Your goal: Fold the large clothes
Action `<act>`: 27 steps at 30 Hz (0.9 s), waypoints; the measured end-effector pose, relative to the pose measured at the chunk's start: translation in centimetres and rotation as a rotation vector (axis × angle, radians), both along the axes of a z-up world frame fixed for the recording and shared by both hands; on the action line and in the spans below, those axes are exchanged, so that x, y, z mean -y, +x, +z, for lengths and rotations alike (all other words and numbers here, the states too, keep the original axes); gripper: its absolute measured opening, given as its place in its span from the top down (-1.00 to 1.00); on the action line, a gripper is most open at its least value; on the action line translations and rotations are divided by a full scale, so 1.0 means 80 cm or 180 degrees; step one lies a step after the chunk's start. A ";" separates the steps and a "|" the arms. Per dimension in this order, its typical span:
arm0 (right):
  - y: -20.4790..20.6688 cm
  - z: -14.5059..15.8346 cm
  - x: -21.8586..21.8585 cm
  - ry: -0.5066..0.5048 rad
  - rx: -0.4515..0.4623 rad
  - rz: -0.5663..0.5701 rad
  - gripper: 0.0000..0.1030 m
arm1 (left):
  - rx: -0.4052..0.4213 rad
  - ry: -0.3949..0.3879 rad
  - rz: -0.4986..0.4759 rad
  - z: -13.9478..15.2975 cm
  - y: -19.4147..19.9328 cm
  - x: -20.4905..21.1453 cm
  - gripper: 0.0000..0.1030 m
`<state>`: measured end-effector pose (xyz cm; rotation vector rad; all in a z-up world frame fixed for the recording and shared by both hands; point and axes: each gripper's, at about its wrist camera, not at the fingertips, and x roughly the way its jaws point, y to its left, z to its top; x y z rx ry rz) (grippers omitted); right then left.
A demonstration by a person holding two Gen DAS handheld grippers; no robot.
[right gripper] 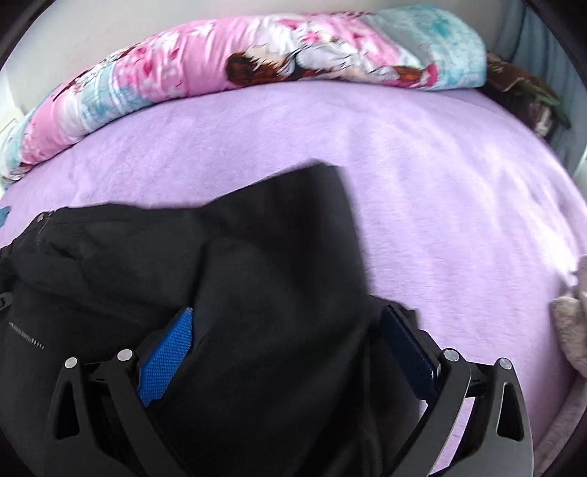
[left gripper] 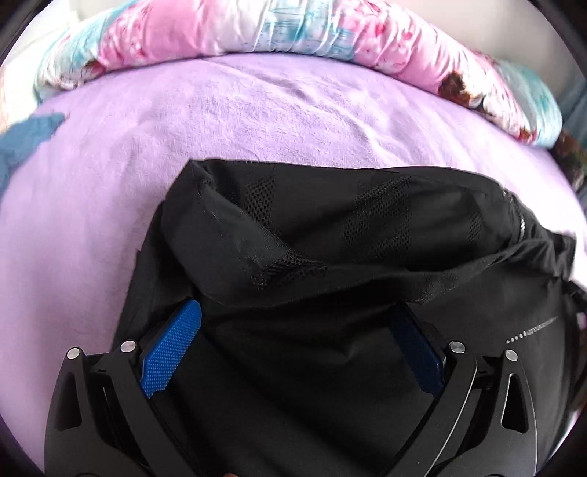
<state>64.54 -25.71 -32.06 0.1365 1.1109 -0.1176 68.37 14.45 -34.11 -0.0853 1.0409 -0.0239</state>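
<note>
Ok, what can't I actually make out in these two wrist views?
- Left gripper: fingertips buried under the black jacket, so contact there is hidden.
- Right gripper: fingertips also covered by fabric.
- White print on the jacket: too small to read.
- Jacket's far corner, right wrist view: motion-blurred.
- Beige item: cut off by the frame edge.

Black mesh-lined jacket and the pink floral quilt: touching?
Apart. The left wrist view shows a band of bare lilac bedsheet between the black mesh-lined jacket and the pink floral quilt.

Two close wrist views, facing forward over the bed (left gripper: 256, 121) — shared: black garment (left gripper: 330, 257), floral quilt (right gripper: 256, 55).
</note>
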 end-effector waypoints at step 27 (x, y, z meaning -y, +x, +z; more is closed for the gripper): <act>0.091 0.035 -0.061 0.0029 -0.0690 0.4079 -0.30 | -0.0229 0.0769 -0.3280 0.040 0.041 0.071 -0.89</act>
